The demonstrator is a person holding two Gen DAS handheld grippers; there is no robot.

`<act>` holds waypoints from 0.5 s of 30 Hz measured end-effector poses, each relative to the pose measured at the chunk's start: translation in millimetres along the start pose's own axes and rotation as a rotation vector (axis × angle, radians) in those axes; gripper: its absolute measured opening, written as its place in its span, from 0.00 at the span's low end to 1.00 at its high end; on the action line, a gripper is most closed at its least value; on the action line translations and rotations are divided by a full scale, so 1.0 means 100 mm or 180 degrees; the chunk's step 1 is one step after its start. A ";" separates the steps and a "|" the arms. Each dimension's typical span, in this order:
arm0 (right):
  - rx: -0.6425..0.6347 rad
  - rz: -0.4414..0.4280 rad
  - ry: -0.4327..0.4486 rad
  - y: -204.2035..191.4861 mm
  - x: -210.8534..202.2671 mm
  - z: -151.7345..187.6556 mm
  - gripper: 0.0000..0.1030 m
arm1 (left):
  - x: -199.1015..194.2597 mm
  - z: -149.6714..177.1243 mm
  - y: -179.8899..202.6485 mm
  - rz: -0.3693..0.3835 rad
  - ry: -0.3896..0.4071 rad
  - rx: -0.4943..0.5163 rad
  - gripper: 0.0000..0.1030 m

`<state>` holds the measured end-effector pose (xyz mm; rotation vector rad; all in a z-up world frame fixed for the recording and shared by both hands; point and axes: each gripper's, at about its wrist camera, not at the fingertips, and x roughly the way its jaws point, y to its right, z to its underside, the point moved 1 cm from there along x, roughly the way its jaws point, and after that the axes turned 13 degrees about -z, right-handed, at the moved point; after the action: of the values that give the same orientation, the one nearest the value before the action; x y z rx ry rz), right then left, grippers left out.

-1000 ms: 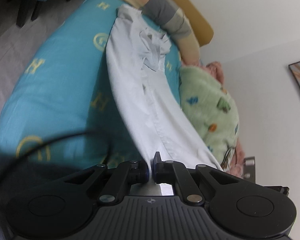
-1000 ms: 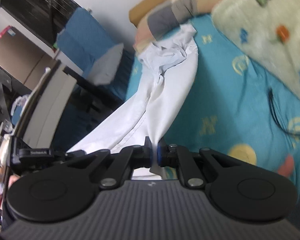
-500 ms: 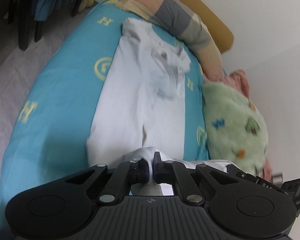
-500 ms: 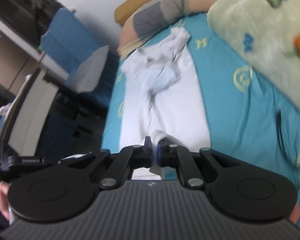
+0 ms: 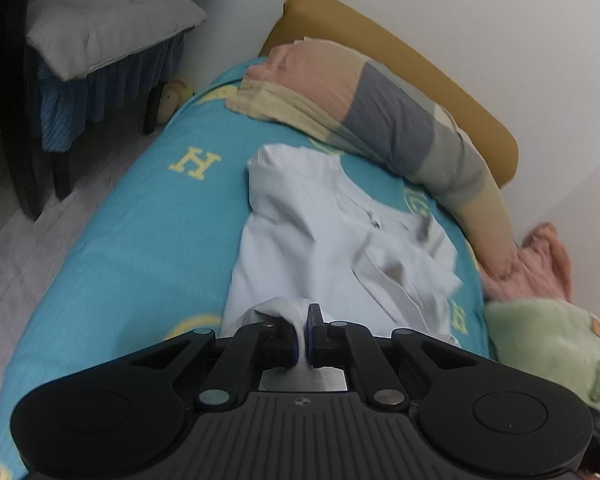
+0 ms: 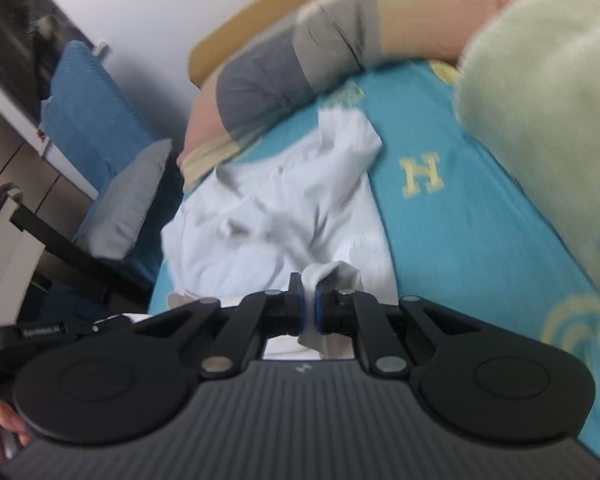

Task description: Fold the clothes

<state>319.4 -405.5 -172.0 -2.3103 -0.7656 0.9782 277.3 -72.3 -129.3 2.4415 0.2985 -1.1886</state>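
Left gripper [image 5: 303, 330], right gripper [image 6: 308, 304] both clamped on white shirt [image 5: 332, 248]; bed [image 5: 148, 216] under; pillow [image 5: 380, 120] 12 o'clock, green blanket [image 6: 540, 120] 2 o'clock.

Left gripper [image 5: 303, 334] and right gripper [image 6: 308, 308]: black linkage arms, silver pivot screws, blue-edged pads. Ribbed grey housing with two round caps.
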 end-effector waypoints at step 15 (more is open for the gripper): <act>-0.0457 -0.0103 0.0106 -0.41 -0.31 0.20 0.68 | -0.75 0.47 0.35 -0.0208 0.0489 0.1046 0.75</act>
<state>274.0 -392.4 -143.3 -2.4216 -0.8826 0.8947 210.7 -126.1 -87.2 2.8354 0.2445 -1.1558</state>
